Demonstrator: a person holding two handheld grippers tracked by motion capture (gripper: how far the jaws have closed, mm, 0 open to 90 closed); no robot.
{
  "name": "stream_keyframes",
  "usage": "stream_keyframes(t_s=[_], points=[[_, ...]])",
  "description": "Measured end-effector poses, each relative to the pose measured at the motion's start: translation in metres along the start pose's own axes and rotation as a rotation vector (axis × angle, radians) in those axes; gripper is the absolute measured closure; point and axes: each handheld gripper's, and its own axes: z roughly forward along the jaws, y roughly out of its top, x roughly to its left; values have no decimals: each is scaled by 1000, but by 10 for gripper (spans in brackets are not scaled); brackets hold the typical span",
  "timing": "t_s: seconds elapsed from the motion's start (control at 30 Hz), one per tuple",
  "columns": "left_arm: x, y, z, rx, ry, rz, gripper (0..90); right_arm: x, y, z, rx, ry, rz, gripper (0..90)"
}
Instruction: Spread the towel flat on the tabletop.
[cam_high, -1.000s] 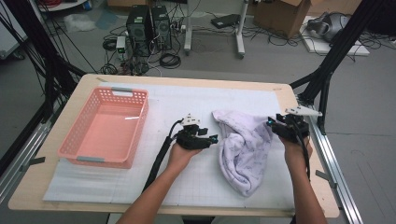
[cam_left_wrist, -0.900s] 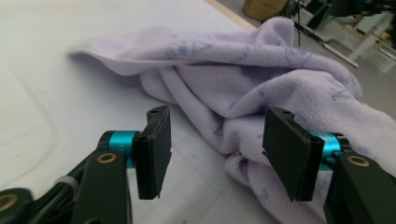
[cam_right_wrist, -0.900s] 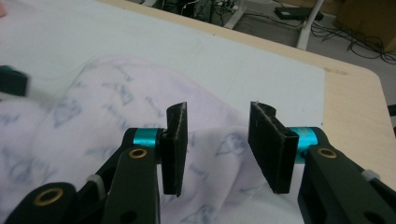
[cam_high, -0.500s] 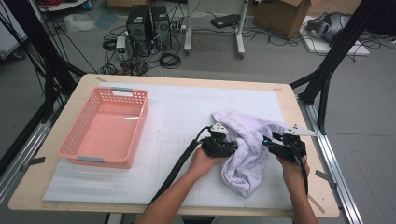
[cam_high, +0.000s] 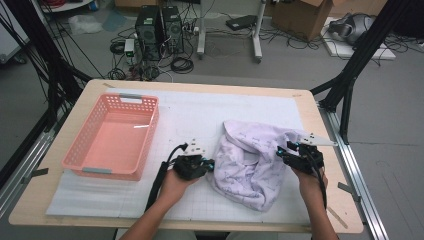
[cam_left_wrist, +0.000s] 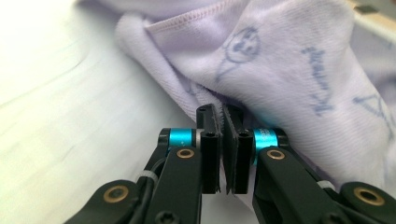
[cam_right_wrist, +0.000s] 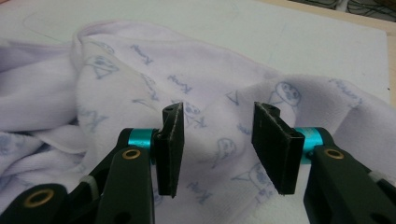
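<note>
Left gripper (cam_high: 209, 164) clamps the pale cloth's (cam_high: 252, 160) hem, jaws nearly touching. Right gripper (cam_right_wrist: 219, 149) gapes wide, holding nothing, over the cloth (crumpled on white mat (cam_high: 200, 115), right of pink basket (cam_high: 114, 137)).

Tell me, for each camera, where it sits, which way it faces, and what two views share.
High view: above the person's side, looking forward and down at the table, basket and both forearms.
Left gripper view: rides the left gripper, jaws closed at the cloth's edge.
Right gripper view: rides the right gripper, jaws apart over the cloth.
All three share the printed cloth.
</note>
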Motion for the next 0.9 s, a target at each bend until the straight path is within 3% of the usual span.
stream_keyframes(t_s=[0.13, 0.3, 0.33, 0.4, 0.43, 0.5, 0.6, 0.67, 0.8, 0.9], points=[[1, -25, -31, 16, 18, -2, 857, 2, 1, 2, 1, 16, 0, 530], [1, -43, -51, 28, 13, -31, 842, 8, 1, 7, 7, 57, -11, 502], [3, -44, -54, 18, 5, -50, 812, 9, 2, 7, 4, 68, -14, 486], [6, -40, -57, -13, 13, -78, 606, 13, 3, 11, 6, 97, -29, 476], [7, -38, -58, -30, 12, -90, 518, 15, 3, 13, 17, 99, -39, 472], [11, -29, -61, -89, 9, -111, 426, 18, 2, 20, 59, 74, -76, 472], [16, -16, -57, -122, 3, -115, 385, 17, -3, 31, 131, 45, -93, 487], [20, -5, -46, -124, -3, -131, 379, 16, -8, 39, 182, 37, -111, 546], [23, 10, -21, -118, -21, -156, 360, 12, -14, 42, 168, 51, -97, 608], [18, 17, -1, -64, -35, -131, 360, 14, -14, 39, 178, 54, -120, 791]])
